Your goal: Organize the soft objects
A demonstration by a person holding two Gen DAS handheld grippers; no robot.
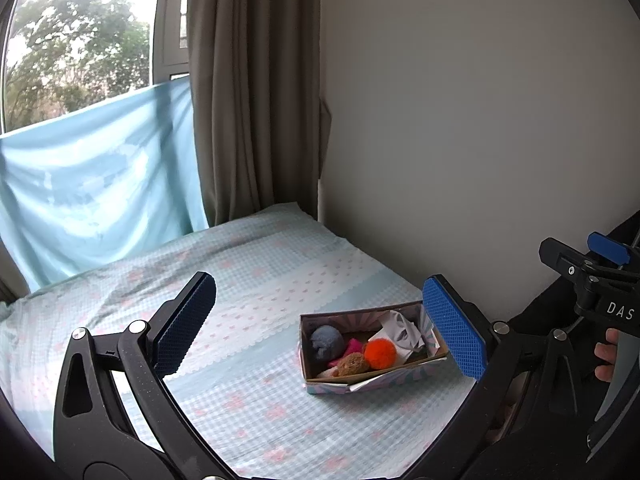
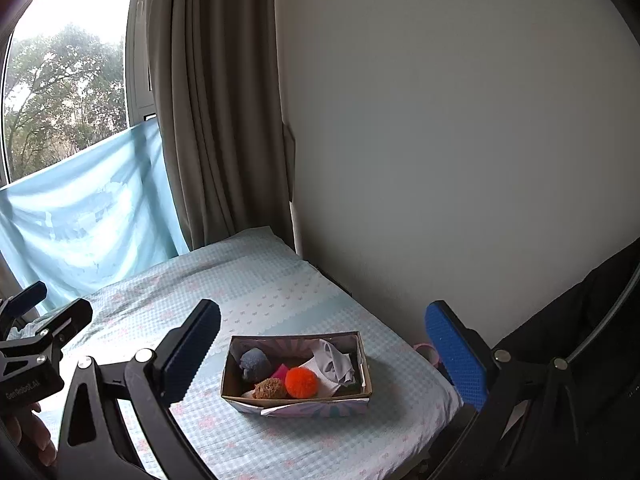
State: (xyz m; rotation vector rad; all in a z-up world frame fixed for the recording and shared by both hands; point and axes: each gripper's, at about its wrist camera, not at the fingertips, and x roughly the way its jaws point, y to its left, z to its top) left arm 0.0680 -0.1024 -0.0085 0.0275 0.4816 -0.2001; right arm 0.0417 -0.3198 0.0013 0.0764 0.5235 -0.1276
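The soft objects sat collected in one open cardboard box (image 2: 297,376) on the bed (image 2: 260,292), a placement that suggested the sorting was largely done. Inside the box lay a grey pom-pom (image 2: 254,364), a brown pom-pom (image 2: 269,389), an orange pom-pom (image 2: 301,382), a pink item (image 2: 280,371) partly hidden beneath them, and a crumpled white cloth (image 2: 336,364) at the end nearer the wall. No loose soft object was visible on the bed outside the box.

The right hand-held gripper (image 2: 320,360) was held above the bed with its jaws spread wide and nothing between them; the box lay ahead of it, framed between the two fingers. The left hand-held gripper (image 1: 320,328) was likewise spread and empty, with the box ahead and toward its right finger. Neither touched the box. Both appeared poised back from it, probably to inspect or to reach in next.

The bed carried a pale blue checked sheet (image 1: 248,280) with small pink motifs, slightly wrinkled; being soft, it would likely yield under any pressing. A plain light wall (image 1: 480,120) stood to the right of both grippers. Ahead and left hung a brown curtain (image 1: 248,100), a light blue cloth (image 1: 96,184) draped below a window (image 1: 80,48), and trees outside
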